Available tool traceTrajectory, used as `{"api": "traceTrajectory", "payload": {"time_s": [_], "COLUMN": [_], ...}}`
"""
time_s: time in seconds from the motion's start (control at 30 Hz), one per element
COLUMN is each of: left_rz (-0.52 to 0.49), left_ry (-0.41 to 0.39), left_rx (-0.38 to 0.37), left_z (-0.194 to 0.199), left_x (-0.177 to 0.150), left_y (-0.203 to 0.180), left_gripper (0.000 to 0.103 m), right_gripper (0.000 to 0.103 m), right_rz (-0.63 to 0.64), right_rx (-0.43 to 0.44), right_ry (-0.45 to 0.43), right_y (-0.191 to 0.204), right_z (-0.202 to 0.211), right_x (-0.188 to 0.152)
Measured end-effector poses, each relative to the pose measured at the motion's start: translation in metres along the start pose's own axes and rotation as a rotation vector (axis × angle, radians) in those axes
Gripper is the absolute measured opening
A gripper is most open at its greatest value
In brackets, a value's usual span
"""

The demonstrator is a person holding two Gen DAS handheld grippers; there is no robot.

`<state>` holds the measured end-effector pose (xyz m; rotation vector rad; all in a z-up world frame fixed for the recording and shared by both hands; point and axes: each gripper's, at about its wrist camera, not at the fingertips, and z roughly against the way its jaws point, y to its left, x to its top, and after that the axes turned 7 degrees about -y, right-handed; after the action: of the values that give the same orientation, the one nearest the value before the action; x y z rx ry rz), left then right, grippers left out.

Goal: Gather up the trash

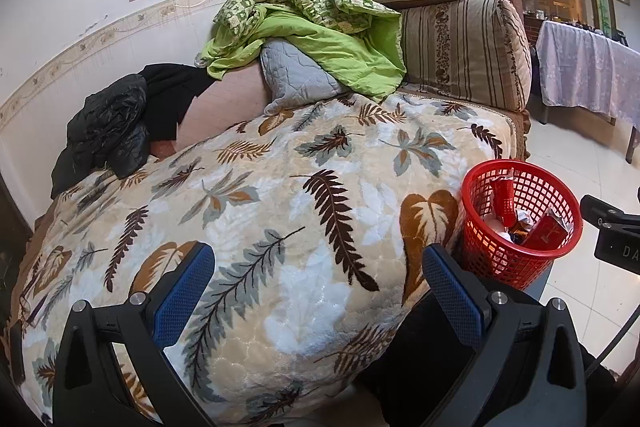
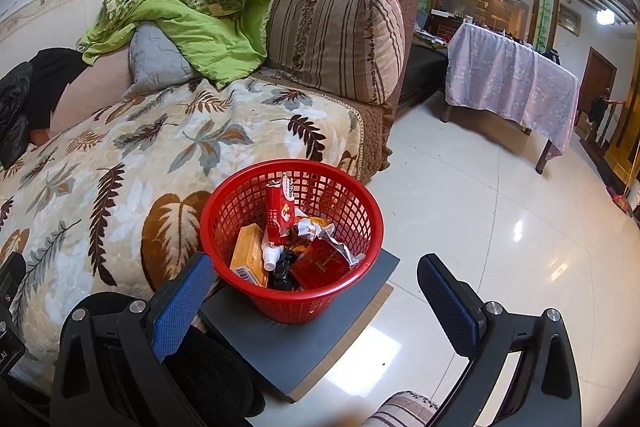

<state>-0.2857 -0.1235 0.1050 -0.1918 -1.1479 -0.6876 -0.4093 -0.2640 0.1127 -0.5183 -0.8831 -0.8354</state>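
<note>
Both sets of jaws stand wide apart and hold nothing. The left gripper (image 1: 318, 291) hovers low over the leaf-patterned blanket (image 1: 280, 211) that covers the sofa seat, its blue pads (image 1: 182, 297) framing only bare fleece; no loose scrap shows between them or anywhere on the cover in this view. The right gripper (image 2: 316, 301) is angled down toward the red basket (image 2: 292, 227), whose near rim sits between its fingers but untouched, the left finger just beside the basket wall. The trash lies inside that basket: an orange box (image 2: 250, 259), a red snack wrapper (image 2: 280, 211), a small white bottle (image 2: 271, 255), a red packet (image 2: 320, 265) with torn foil, and something black and crumpled at the bottom. The basket stands on a grey board (image 2: 304, 339) set against the sofa's front edge, probably so it stays within easy reach of both hands while the seat is cleared. Judging by the full basket and the bare blanket, collection looks largely done; the piled green quilt (image 1: 312, 27) and black jacket (image 1: 108, 131) at the back could still hide pieces.
</note>
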Motion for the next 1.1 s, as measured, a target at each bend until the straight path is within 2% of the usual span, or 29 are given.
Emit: {"api": "traceTrajectory", "payload": {"time_s": [1.1], "left_rz": [0.007], "left_ry": [0.0], "left_rx": [-0.001], "left_z": [0.0005], "left_x": [-0.0008], "left_y": [0.0015], "left_gripper": [0.103], "right_gripper": [0.103], "right_rz": [-0.001], "right_rx": [0.005], "right_ry": [0.002], "right_y": [0.0017], "right_z": [-0.0007], "right_x": [-0.0029]}}
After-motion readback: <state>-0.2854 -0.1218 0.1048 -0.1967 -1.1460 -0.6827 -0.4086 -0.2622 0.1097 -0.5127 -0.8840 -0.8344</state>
